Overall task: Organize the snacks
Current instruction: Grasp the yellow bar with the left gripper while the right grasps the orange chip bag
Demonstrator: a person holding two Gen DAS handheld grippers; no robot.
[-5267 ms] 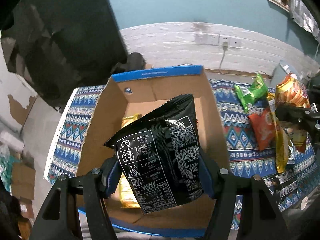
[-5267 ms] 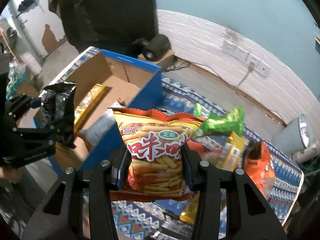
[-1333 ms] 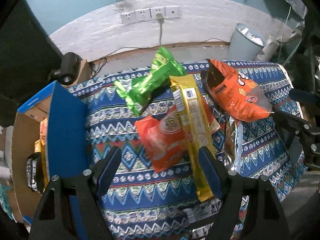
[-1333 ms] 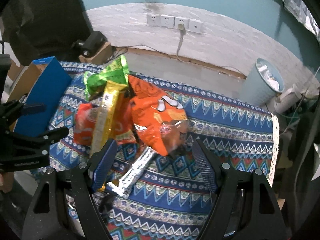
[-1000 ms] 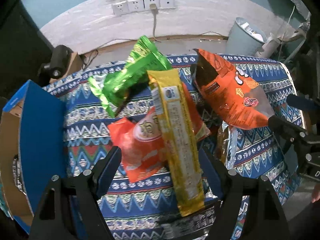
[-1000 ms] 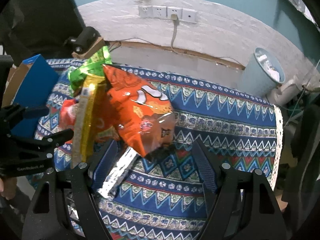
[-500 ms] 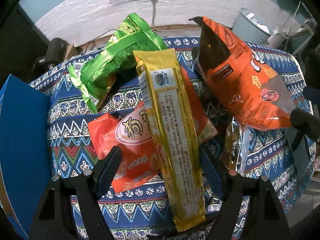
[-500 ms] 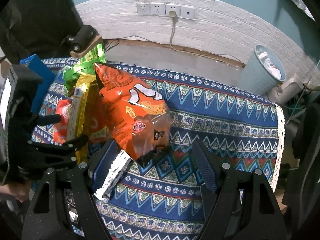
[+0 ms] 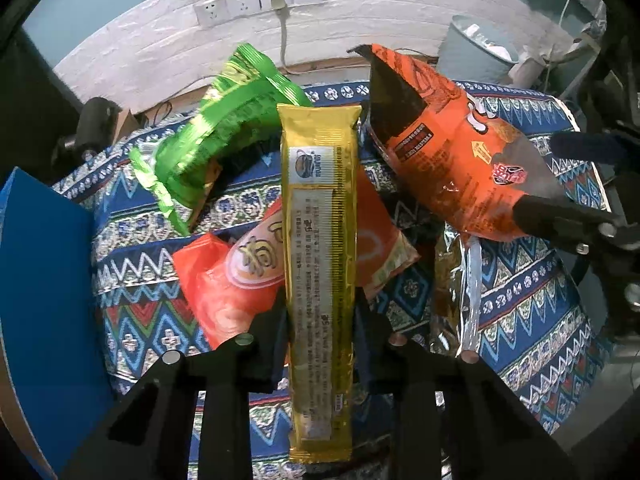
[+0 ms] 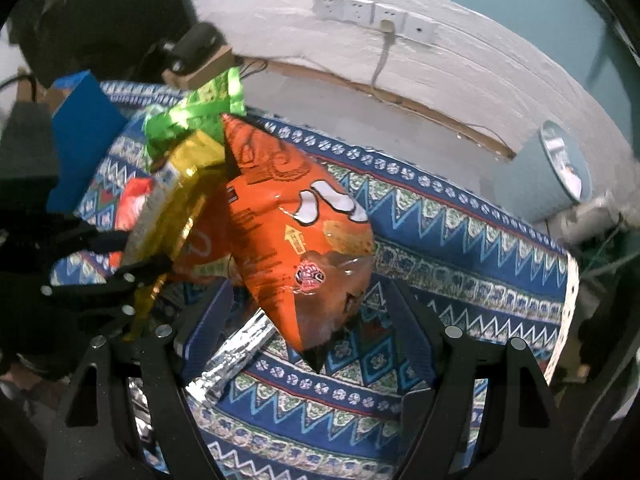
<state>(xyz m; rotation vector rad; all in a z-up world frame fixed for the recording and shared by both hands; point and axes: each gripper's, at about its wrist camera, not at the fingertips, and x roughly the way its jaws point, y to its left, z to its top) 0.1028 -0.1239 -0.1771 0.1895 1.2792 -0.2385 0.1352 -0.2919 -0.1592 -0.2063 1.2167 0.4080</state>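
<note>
My left gripper (image 9: pixel 320 344) is shut on a long yellow snack pack (image 9: pixel 320 240), its pads pressing both sides. The pack lies over a red-orange bag (image 9: pixel 236 280) on the patterned cloth. A green bag (image 9: pixel 216 140) lies behind it. My right gripper (image 10: pixel 308 320) is open around the lower end of a large orange chip bag (image 10: pixel 296 220), jaws apart from it. That bag also shows in the left wrist view (image 9: pixel 452 160). A silver-backed pack (image 10: pixel 232 356) lies under it.
A blue cardboard box (image 9: pixel 44 312) stands at the left edge of the cloth-covered table (image 10: pixel 460 264). A grey bin (image 10: pixel 560 168) stands on the floor at the back right. A white wall with sockets (image 9: pixel 256 4) runs behind.
Both grippers put their earlier bags in the box and moved over to the pile. My left gripper has closed on the yellow pack. My right gripper has come down around the orange bag.
</note>
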